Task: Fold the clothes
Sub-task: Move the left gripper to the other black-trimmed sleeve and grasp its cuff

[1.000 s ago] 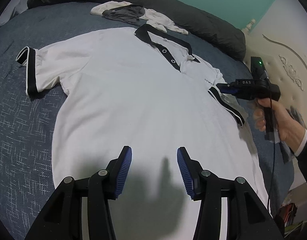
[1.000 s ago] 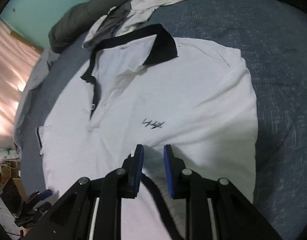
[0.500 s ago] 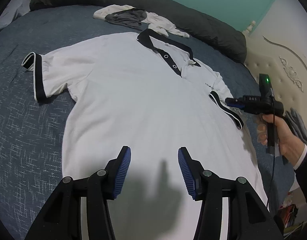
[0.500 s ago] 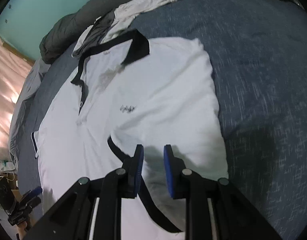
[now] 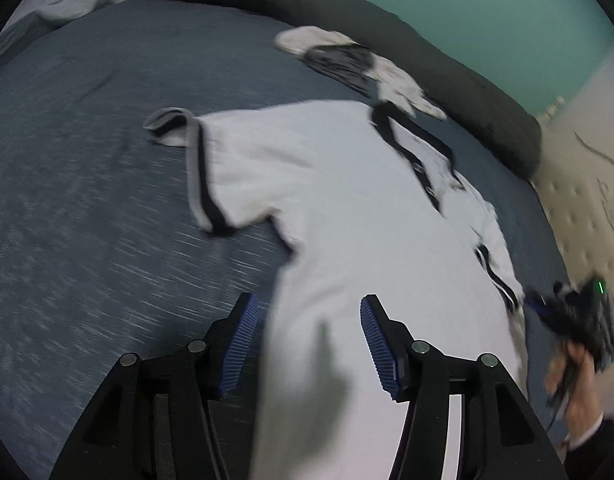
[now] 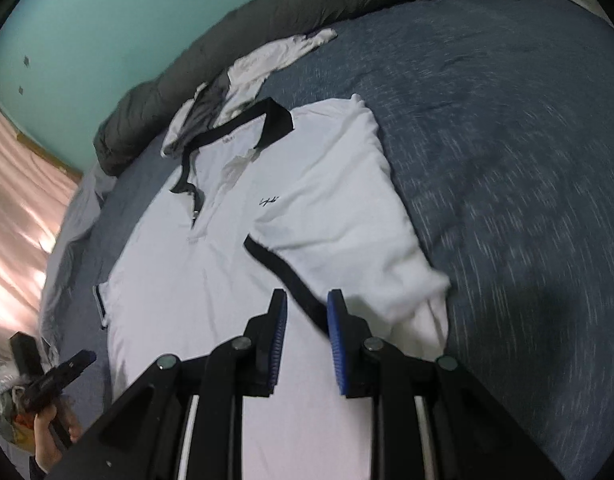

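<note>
A big blue bed (image 6: 507,140) has a white polo shirt (image 6: 211,280) lying flat on it, with one sleeve (image 6: 347,240) folded over the front. The left gripper (image 5: 307,340) and right gripper (image 6: 307,320) hang over the shirt, jaws spread apart and holding nothing.
</note>
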Demonstrator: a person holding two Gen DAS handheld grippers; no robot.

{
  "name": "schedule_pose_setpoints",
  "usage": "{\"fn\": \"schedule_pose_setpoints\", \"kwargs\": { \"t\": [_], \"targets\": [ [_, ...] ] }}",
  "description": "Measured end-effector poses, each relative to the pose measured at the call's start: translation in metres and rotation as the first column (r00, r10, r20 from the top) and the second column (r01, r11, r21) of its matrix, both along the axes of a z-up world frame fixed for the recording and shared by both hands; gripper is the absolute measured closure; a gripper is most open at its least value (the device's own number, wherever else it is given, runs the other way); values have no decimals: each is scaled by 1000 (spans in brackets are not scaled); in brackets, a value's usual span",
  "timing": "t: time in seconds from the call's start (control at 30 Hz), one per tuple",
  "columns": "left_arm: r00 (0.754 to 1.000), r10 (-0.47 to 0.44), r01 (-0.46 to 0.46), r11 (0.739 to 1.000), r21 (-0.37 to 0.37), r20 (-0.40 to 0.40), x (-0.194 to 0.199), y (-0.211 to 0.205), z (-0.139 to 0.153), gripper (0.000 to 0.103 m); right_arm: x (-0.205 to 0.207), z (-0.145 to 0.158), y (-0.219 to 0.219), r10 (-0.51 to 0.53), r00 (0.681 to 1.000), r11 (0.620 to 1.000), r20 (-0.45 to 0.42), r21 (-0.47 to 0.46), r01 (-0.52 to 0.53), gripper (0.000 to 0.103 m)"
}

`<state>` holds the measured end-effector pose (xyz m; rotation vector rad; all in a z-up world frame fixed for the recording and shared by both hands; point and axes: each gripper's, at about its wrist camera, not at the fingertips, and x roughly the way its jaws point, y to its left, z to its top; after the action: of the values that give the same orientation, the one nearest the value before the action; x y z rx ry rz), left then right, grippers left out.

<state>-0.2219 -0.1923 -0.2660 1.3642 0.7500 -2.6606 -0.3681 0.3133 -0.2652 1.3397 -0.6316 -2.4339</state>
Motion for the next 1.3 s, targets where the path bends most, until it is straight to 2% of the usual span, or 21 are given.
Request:
{"fn": "schedule_pose_setpoints", "kwargs": {
  "t": [0.3,0.5,0.6,0.87,0.93,1.0,1.07,1.17,1.3],
  "targets": [
    [995,98,-97,995,-35,29,-32,-63,3,44,59,-5,-2,-55,998,994,-27,-100,52,83],
    [988,153,-153,988,17,28,-60,-90,-3,44,73,-10,-5,-51,998,989,-32,-143,46,83],
    [986,163,-164,986,20,41,-77,-95,-9,44,75,-10,-10,-25,999,991,-42,-130,20,83],
    [977,202,-204,979,21,74,-98,-100,-23,46,83,-22,-10,-14,999,985,-31,-174,8,82],
    [976,206,-208,978,21,71,-100,-99,-24,56,83,-20,-8,-19,999,986,-42,-169,11,82],
    [975,210,-211,977,8,70,-104,-97,-24,73,83,-21,-5,-27,999,985,-43,-173,19,82],
    [976,208,-208,978,-1,61,-106,-95,-21,84,83,-24,-2,-35,999,981,-32,-190,28,82],
    [981,192,-191,981,-26,42,-111,-89,-13,92,83,-26,0,-41,999,981,-24,-193,36,82],
    [986,164,-163,985,-60,19,-113,-78,3,95,83,-24,0,-39,999,980,-33,-198,32,82]
  ]
}}
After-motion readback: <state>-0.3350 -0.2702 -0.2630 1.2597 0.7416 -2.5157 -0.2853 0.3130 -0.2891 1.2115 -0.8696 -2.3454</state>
